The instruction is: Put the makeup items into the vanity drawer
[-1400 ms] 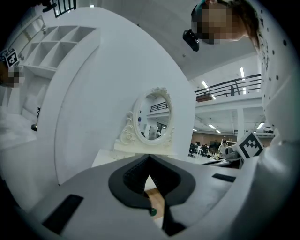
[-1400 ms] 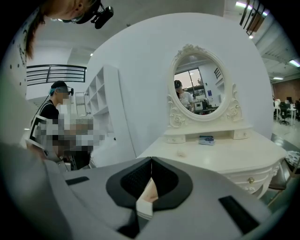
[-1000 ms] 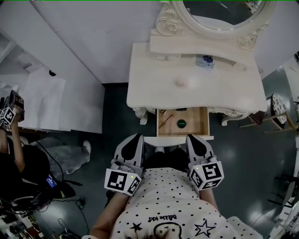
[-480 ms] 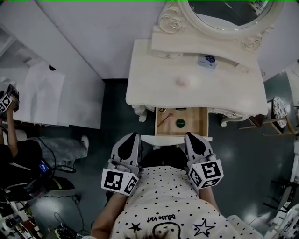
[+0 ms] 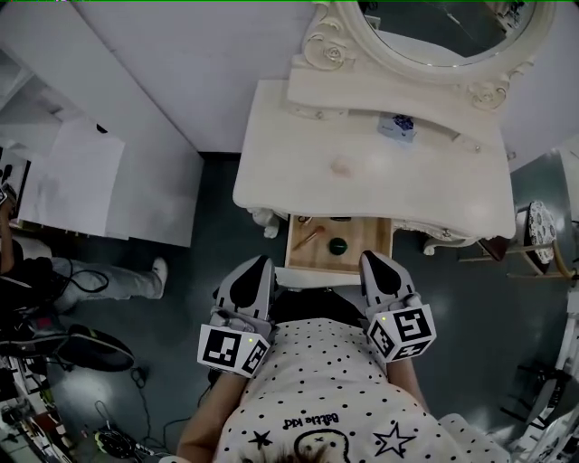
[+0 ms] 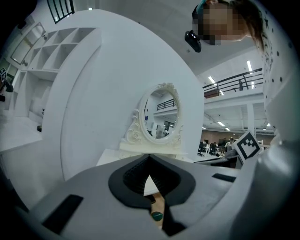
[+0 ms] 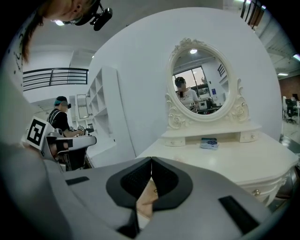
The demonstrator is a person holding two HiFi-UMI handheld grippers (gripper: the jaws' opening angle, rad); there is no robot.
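Observation:
The white vanity (image 5: 362, 194) stands ahead with its wooden drawer (image 5: 371, 242) pulled open. In the drawer lie a round green item (image 5: 337, 244) and a reddish stick (image 5: 308, 238). A pink puff (image 5: 341, 166) and a small blue-and-white box (image 5: 398, 125) sit on the vanity top. My left gripper (image 5: 261, 266) and right gripper (image 5: 372, 260) are held close to the person's torso, just short of the drawer's front, both shut and empty. Through the left jaws' gap the green item (image 6: 156, 216) shows. The right gripper view shows its shut jaws (image 7: 151, 161) and the box (image 7: 208, 142).
An oval mirror (image 5: 434, 27) tops the vanity. A white shelf unit (image 5: 99, 172) stands at the left, with another person's leg (image 5: 109, 278) and cables on the floor there. A small stand (image 5: 536, 222) is at the right of the vanity.
The head view has shifted a little, and the person at the left has moved toward the edge. Both grippers stay shut by the torso and the drawer stays open.

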